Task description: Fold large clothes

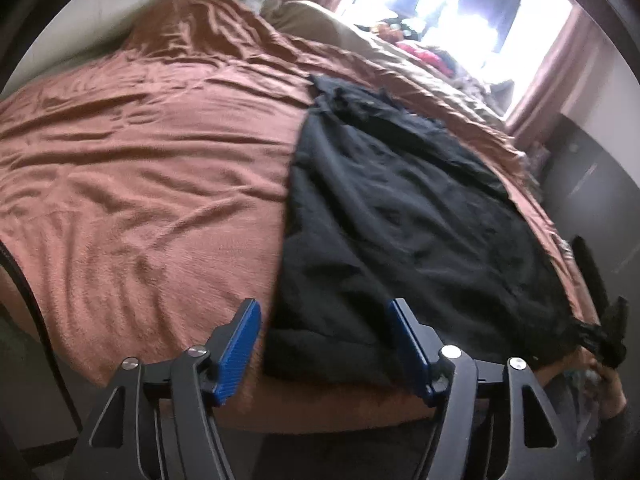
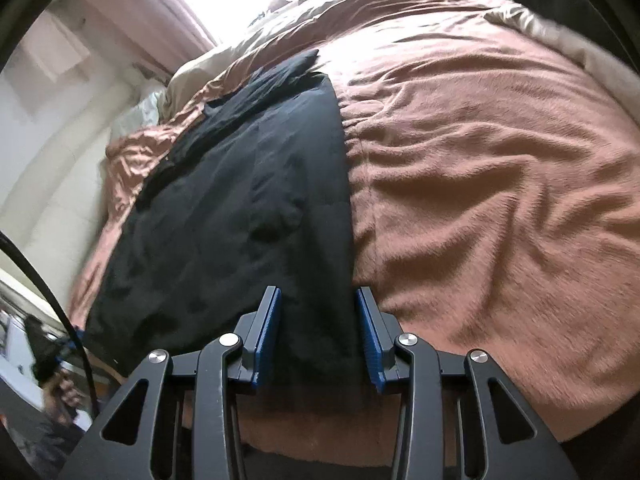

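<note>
A large black garment (image 1: 400,220) (image 2: 240,200) lies spread flat on a rust-brown blanket (image 1: 140,180) (image 2: 500,200), reaching the bed's near edge. My left gripper (image 1: 324,332) hangs open over the garment's near left corner. Fabric lies between the blue pads, and a gap shows beside the left pad. My right gripper (image 2: 318,328) has the near right corner filling the space between its pads. In the left wrist view that corner is drawn into a pinched point at the right gripper (image 1: 600,336). The left gripper (image 2: 44,352) shows blurred at the right wrist view's far left, held by a hand.
A beige duvet (image 1: 420,64) and a pile of coloured clothes (image 1: 420,50) lie at the bed's far end, under a bright window (image 1: 460,8) with pink curtains (image 2: 140,0). A dark cabinet (image 1: 584,168) stands beside the bed. A black cable (image 2: 60,300) hangs at the left.
</note>
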Demonstrator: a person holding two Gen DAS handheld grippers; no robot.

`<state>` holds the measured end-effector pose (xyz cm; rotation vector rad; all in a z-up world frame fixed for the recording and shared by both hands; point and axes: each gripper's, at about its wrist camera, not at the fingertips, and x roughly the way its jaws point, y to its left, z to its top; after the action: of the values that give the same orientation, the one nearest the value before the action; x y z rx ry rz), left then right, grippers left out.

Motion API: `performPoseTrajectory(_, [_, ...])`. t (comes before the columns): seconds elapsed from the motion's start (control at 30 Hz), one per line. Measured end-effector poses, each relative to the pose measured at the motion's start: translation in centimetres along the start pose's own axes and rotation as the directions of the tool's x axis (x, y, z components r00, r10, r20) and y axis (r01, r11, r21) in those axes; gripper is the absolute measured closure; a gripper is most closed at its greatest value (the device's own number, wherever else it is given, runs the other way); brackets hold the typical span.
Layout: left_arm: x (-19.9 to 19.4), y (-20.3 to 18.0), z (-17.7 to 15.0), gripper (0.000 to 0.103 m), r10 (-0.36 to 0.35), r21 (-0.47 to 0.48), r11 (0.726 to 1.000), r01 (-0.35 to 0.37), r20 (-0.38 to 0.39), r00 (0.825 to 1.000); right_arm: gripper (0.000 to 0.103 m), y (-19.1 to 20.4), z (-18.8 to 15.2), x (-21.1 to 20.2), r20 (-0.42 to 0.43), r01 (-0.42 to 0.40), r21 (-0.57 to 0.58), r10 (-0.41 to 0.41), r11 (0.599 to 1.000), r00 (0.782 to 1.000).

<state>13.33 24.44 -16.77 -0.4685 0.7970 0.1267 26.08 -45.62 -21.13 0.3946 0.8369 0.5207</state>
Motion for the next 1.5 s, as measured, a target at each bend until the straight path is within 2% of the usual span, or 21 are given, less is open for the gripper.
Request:
performPoseTrajectory(0.03, [0.4, 0.4, 0.2, 0.046, -0.009, -0.016, 1.000, 0.008, -0.008, 1.000, 0.067, 0.0, 0.1, 0.3, 0.003, 0.006, 0.002, -0.006, 1.000, 1.000])
performPoseTrajectory(0.17, [1.6, 1.3, 0.6, 0.055, -0.021, -0.066, 0.998, 0.019, -0.026, 0.999, 0.067, 0.4, 0.1, 1.1, 0.013, 0.008, -0.002, -0.008, 1.000, 1.000])
performPoseTrajectory(0.23, [1.9, 1.4, 0.7, 0.055, -0.048, -0.081, 0.996, 0.046, -0.030, 0.998, 0.067, 0.4, 0.0, 1.2, 0.019, 0.001, 0.008, -0.002, 1.000, 1.000])
performPoseTrajectory(0.27, [2.0, 1.4, 0.7, 0.060, -0.067, -0.093, 0.994, 0.063, -0.033, 0.997, 0.068, 0.3, 0.0, 1.1, 0.022, -0.001, 0.015, 0.001, 1.000, 1.000])
performPoseTrajectory(0.4, [1.9, 1.6, 0.1, 0.074, -0.119, -0.135, 0.985, 0.111, -0.053, 0.992, 0.078, -0.3, -0.6, 0.7, 0.016, -0.019, 0.074, 0.018, 0.997, 1.000])
performPoseTrajectory(0.47, [1.8, 2.1, -0.4, 0.082, -0.146, -0.169, 0.976, 0.135, -0.056, 0.988, 0.089, -0.7, -0.9, 0.5, 0.014, -0.041, 0.113, 0.040, 0.993, 0.999])
performPoseTrajectory(0.53, [1.6, 2.0, -0.5, 0.084, -0.143, -0.161, 0.978, 0.133, -0.051, 0.988, 0.098, -0.7, -1.2, 0.4, 0.022, -0.041, 0.122, 0.038, 0.992, 0.999])
performPoseTrajectory(0.6, [1.3, 1.2, -0.3, 0.089, -0.117, -0.127, 0.986, 0.110, -0.049, 0.992, 0.102, -0.1, -1.1, -0.2, 0.040, -0.020, 0.107, 0.016, 0.994, 0.999])
performPoseTrajectory(0.7, [0.2, -0.2, 0.3, 0.090, -0.083, -0.078, 0.994, 0.081, -0.028, 0.996, 0.103, 1.1, -0.8, -1.7, 0.086, -0.014, 0.081, 0.007, 0.997, 0.996])
performPoseTrajectory(1.07, [-5.1, -2.0, 2.3, 0.094, -0.123, -0.046, 0.991, 0.127, 0.070, 0.990, 0.103, 3.0, -1.2, -8.0, 0.192, -0.085, 0.030, 0.078, 0.996, 0.978])
performPoseTrajectory(1.5, [-15.2, -4.5, 1.6, 0.094, -0.195, 0.030, 0.981, 0.193, 0.195, 0.961, 0.103, 3.2, -5.3, -16.7, 0.285, -0.167, -0.017, 0.165, 0.986, 0.944])
